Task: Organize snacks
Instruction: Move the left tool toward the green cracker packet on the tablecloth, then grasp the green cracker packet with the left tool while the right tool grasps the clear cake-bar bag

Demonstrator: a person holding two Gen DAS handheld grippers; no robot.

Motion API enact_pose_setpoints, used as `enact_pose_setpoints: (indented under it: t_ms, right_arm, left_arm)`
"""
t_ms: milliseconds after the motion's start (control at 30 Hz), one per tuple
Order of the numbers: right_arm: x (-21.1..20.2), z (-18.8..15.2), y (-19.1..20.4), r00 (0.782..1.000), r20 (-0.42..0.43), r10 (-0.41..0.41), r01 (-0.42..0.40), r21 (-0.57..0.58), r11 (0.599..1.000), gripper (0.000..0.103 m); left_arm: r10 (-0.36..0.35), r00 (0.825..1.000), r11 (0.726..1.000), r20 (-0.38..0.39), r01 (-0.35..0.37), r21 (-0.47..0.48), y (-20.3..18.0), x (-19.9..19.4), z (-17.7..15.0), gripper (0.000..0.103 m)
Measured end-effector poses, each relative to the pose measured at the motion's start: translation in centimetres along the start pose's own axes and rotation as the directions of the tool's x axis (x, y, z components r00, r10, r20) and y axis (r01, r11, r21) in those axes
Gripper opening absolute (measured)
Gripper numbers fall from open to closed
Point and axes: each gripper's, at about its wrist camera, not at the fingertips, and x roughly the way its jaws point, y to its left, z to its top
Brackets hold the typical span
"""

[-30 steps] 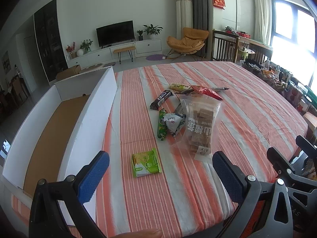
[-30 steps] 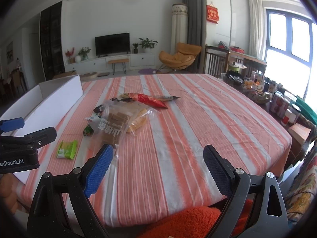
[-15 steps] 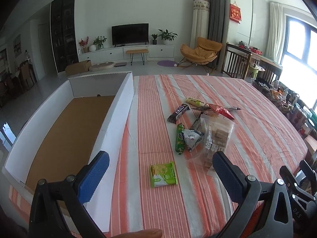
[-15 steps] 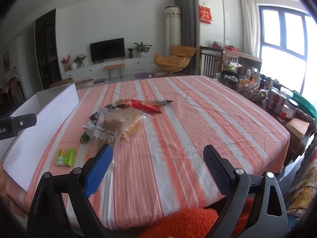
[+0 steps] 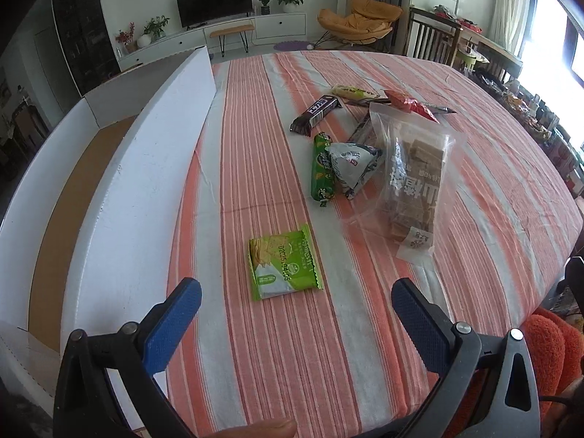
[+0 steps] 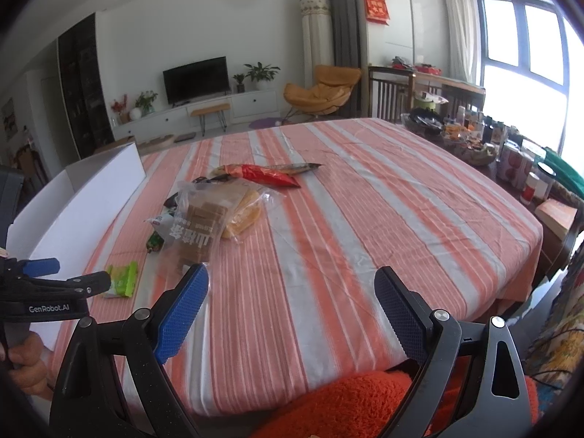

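Note:
A small green cracker packet (image 5: 283, 261) lies flat on the striped tablecloth just ahead of my open, empty left gripper (image 5: 296, 294); it also shows in the right wrist view (image 6: 122, 279). Beyond it lie a green tube snack (image 5: 322, 169), a white triangular pack (image 5: 352, 168), a clear bag of brown cubes (image 5: 414, 182), a dark bar (image 5: 315, 115) and a red packet (image 5: 410, 104). A long white box (image 5: 127, 189) with a brown floor stands open on the left. My right gripper (image 6: 292, 288) is open and empty over the table's near edge.
The round table (image 6: 401, 219) has an orange-and-grey striped cloth. An orange cushion (image 6: 350, 401) lies below its near edge. A side table with jars and bowls (image 6: 474, 138) stands to the right. The left gripper's body (image 6: 47, 292) shows at the right view's left side.
My left gripper has dropped lower and moved forward towards the green cracker packet, which now looks larger. The right gripper has shifted slightly. Both stay open.

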Motion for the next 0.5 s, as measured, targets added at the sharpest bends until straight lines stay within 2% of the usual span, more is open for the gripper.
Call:
enact_pose_setpoints:
  t_ms: [133,300,367,500]
  right_arm:
    - [-0.1,0.0,0.0,1.000,0.000,0.010,-0.010,0.001,1.000,0.094]
    - [0.0,0.0,-0.4,1.000,-0.005,0.014,-0.014,0.011,1.000,0.094]
    - [0.1,0.0,-0.6,1.000,-0.009,0.017,-0.016,0.017,1.000,0.094]
    - [0.7,0.0,-0.7,0.999,-0.025,0.021,-0.021,0.028,0.999,0.094]
  left_arm:
    - [0.040,0.997,0.999,-0.066,-0.042,-0.033,-0.1,3.8,0.9,0.103]
    - [0.073,0.988,0.994,-0.135,-0.082,-0.067,0.7,7.1,0.5,0.103]
    - [0.040,0.991,0.992,-0.125,-0.054,-0.111,1.5,7.3,0.3,0.103]
    - [0.049,0.991,0.990,-0.121,-0.065,-0.128,2.0,7.5,0.3,0.103]
